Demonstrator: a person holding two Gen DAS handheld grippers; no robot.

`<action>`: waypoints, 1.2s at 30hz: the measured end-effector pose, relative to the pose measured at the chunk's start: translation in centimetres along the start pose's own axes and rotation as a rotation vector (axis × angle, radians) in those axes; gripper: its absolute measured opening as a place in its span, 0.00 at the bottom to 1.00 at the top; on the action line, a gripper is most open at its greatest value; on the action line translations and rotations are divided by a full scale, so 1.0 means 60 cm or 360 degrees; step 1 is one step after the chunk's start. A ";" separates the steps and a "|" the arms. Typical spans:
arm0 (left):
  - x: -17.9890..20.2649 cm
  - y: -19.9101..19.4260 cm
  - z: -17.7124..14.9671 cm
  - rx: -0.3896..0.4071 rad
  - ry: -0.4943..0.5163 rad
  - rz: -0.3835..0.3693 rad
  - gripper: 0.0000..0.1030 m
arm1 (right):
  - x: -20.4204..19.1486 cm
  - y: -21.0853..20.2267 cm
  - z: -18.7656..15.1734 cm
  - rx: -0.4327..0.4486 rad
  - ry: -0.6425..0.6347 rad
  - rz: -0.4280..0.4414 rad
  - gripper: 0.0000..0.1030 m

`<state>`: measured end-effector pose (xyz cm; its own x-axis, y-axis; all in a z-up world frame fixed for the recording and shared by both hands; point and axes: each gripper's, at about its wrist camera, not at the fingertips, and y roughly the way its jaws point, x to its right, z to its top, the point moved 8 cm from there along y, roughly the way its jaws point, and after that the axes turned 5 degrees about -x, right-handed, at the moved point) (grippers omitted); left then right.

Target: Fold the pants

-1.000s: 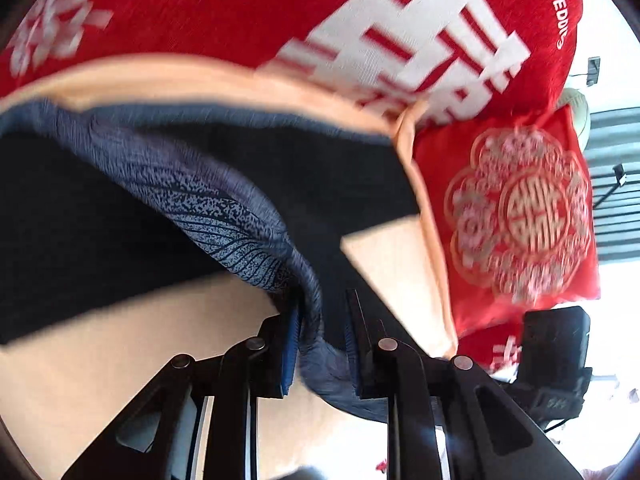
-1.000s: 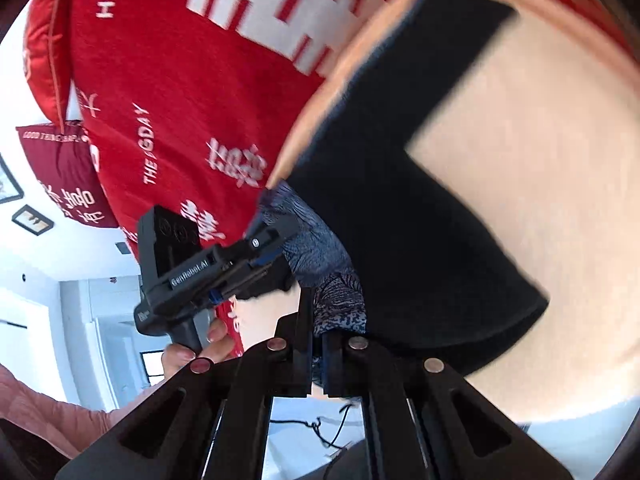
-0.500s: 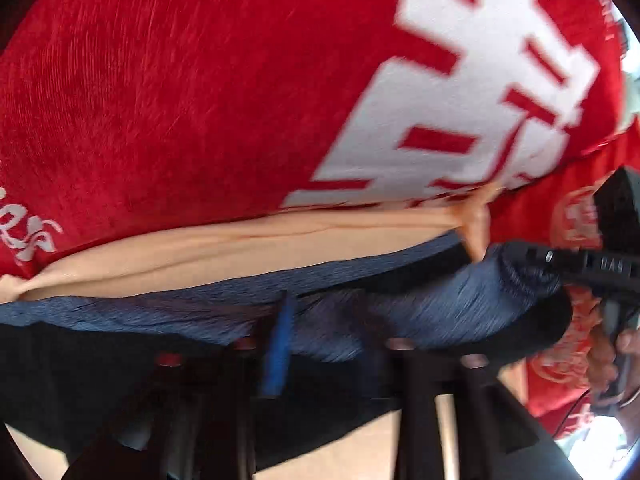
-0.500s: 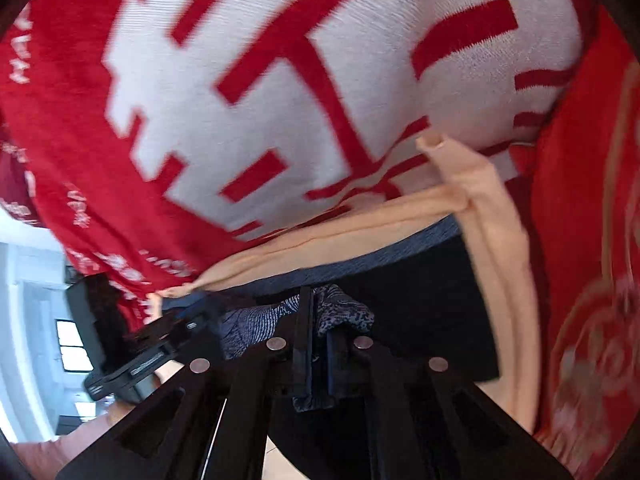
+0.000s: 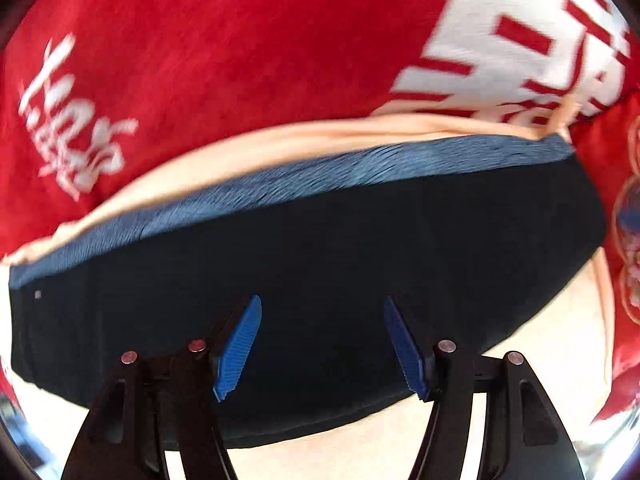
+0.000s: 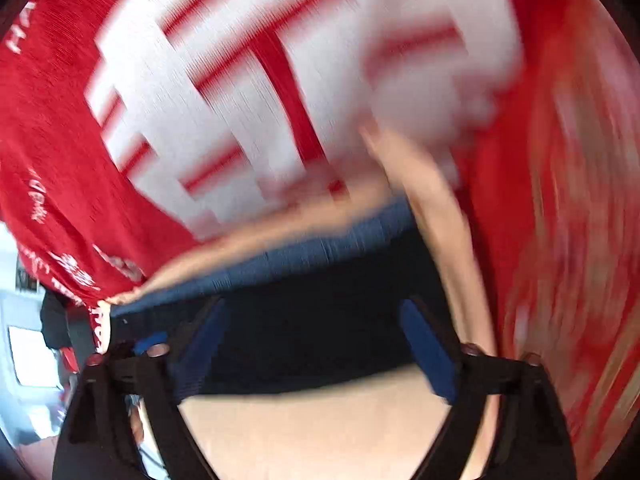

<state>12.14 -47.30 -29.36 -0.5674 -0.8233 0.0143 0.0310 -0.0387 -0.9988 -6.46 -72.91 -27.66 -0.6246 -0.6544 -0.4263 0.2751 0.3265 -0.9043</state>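
The dark navy pants (image 5: 340,248) lie folded flat on a peach sheet (image 5: 280,136), with a lighter blue band (image 5: 320,172) along their far edge. My left gripper (image 5: 322,312) is open and empty just above the near part of the pants, blue pads (image 5: 240,340) spread wide. In the right wrist view the pants (image 6: 320,320) lie below my right gripper (image 6: 312,320), which is open and empty. That view is blurred by motion.
Large red cushions with white lettering (image 5: 200,60) stand right behind the pants. Another red cushion with a round pattern (image 5: 624,220) is at the right. The peach sheet (image 6: 312,432) shows in front of the pants. My left gripper's body (image 6: 104,344) shows at left.
Both grippers held the pants' fabric a second ago and carried it toward the cushions. Now both have let go and opened, and the pants lie folded flat.
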 end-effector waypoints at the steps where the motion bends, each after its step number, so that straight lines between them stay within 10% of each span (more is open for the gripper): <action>1: -0.010 0.005 -0.002 -0.0002 -0.0023 0.0014 0.63 | 0.016 0.016 -0.019 -0.0039 0.0057 -0.0011 0.57; 6: -0.043 0.041 -0.014 -0.0059 -0.0080 0.0045 0.63 | 0.077 0.056 -0.020 0.0036 0.0331 0.0039 0.53; 10: -0.049 0.046 -0.018 -0.0068 -0.0067 0.0049 0.63 | 0.083 0.041 0.002 0.0077 0.0347 0.0041 0.09; 20: -0.078 0.031 -0.049 -0.0078 -0.0044 0.0041 0.80 | 0.073 -0.012 -0.063 0.0003 0.0158 -0.0156 0.33; 26: -0.082 0.039 0.017 -0.0024 -0.0101 0.0041 0.80 | -0.019 0.014 0.045 0.0064 -0.0270 -0.0165 0.33; 31: -0.068 0.078 0.022 0.0000 -0.0126 0.0079 0.81 | 0.024 0.087 0.136 0.0035 -0.0182 -0.0259 0.21; 34: -0.078 0.081 0.016 0.0048 -0.0140 0.0106 0.94 | 0.074 0.037 0.169 0.0209 -0.0016 -0.0565 0.25; 36: -0.092 0.091 0.005 0.0018 -0.0197 0.0078 1.00 | 0.070 0.012 0.152 0.0193 0.0053 -0.0398 0.25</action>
<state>15.66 -43.15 -34.86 -0.4591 -0.8880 -0.0278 0.0655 -0.0026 -0.9979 -2.21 -81.64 -30.31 -0.7070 -0.6812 -0.1900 0.1933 0.0722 -0.9785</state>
